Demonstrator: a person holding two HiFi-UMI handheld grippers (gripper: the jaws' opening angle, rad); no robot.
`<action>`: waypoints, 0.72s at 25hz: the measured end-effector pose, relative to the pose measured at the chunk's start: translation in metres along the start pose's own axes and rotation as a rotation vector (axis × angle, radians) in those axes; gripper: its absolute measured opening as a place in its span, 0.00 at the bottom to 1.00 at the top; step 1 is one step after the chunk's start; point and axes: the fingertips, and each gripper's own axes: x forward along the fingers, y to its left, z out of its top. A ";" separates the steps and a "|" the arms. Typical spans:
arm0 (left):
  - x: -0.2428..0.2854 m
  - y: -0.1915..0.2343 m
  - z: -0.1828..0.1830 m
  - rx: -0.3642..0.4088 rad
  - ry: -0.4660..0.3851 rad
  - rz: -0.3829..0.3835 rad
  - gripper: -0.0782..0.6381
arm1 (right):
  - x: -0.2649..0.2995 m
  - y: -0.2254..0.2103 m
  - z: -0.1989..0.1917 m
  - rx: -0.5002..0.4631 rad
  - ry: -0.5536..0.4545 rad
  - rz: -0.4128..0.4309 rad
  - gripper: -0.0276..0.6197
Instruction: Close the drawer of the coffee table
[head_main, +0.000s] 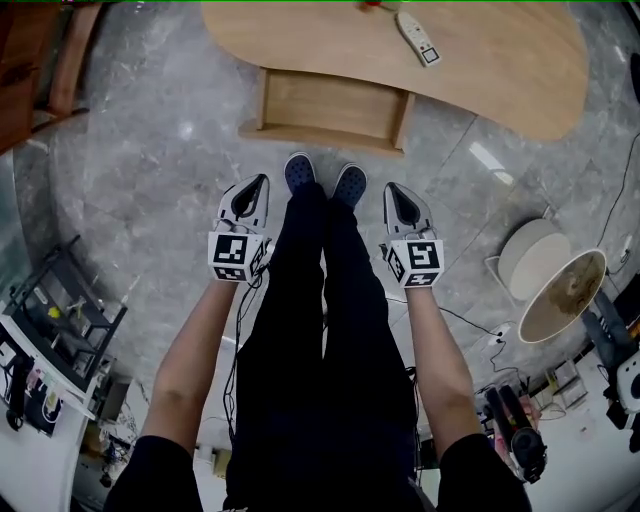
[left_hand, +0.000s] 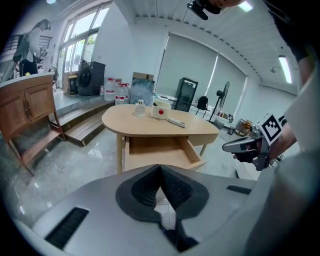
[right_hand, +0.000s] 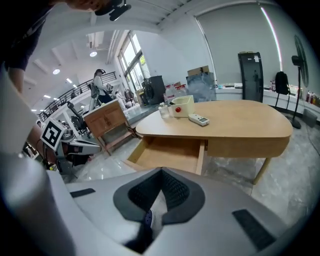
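Observation:
The light wooden coffee table (head_main: 500, 70) stands ahead of me, and its drawer (head_main: 330, 105) is pulled out toward me and looks empty. My left gripper (head_main: 258, 181) hangs left of the person's legs, short of the drawer front, shut with nothing in it. My right gripper (head_main: 392, 188) hangs level with it on the other side, also shut and empty. In the left gripper view the closed jaws (left_hand: 160, 166) point at the drawer (left_hand: 160, 152). The right gripper view shows its closed jaws (right_hand: 161, 171) below the drawer (right_hand: 170, 154).
A remote control (head_main: 417, 38) and a white box (right_hand: 181, 106) lie on the tabletop. The person's shoes (head_main: 300, 172) stand just before the drawer. A round white stool (head_main: 533, 258) is at the right, a wooden cabinet (left_hand: 27, 102) and a rack (head_main: 60, 320) at the left.

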 end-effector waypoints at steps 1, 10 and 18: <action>0.007 0.001 -0.010 0.010 0.007 -0.005 0.14 | 0.005 -0.004 -0.009 -0.005 0.008 -0.005 0.08; 0.053 0.041 -0.089 0.523 0.198 -0.041 0.14 | 0.044 -0.045 -0.063 -0.465 0.217 0.004 0.08; 0.066 0.083 -0.083 0.760 0.302 -0.045 0.15 | 0.070 -0.071 -0.072 -0.799 0.402 0.035 0.09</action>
